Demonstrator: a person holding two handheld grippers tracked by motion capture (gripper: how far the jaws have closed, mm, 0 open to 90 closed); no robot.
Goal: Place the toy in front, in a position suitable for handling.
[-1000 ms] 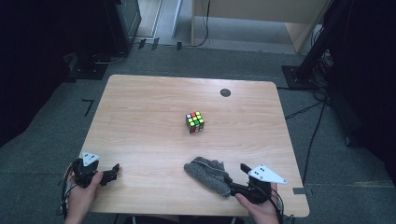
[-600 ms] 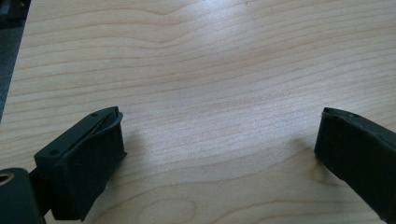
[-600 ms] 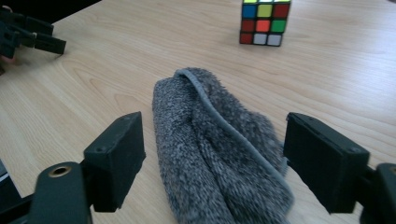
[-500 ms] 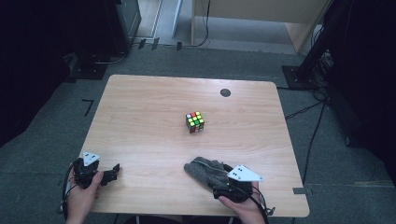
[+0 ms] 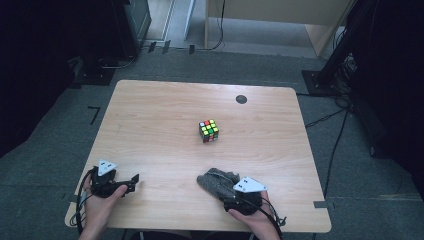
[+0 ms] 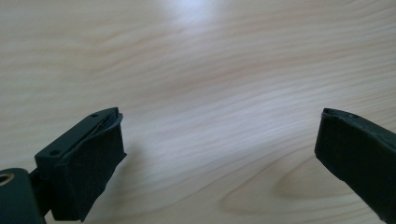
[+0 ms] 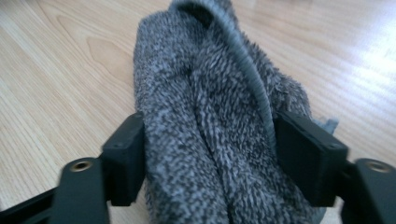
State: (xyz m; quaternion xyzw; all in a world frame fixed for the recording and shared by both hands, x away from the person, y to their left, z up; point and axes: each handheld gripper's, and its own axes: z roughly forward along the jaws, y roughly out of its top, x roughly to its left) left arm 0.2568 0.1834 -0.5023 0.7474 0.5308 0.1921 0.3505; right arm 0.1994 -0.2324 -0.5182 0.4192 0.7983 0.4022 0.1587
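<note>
Pale wood grain covers the table [image 5: 150,125], which stands on grey carpet with dark stands around it. From the high view I see my right gripper [image 5: 235,197] at the near edge, right of centre, with the grey cloth [image 5: 216,181] bunched at its front end and lying on the table. My left gripper [image 5: 131,181] rests near the near-left corner, well apart from the cloth. A colourful puzzle cube [image 5: 209,130] sits near the table's middle, beyond the cloth, and a small dark disc [image 5: 241,99] lies near the far edge.

On the left gripper view, my jaws are spread wide over bare wood.

On the right gripper view, the fuzzy grey cloth [image 7: 210,121] sits between my jaws, which press against its two sides, pinching the bundle.
</note>
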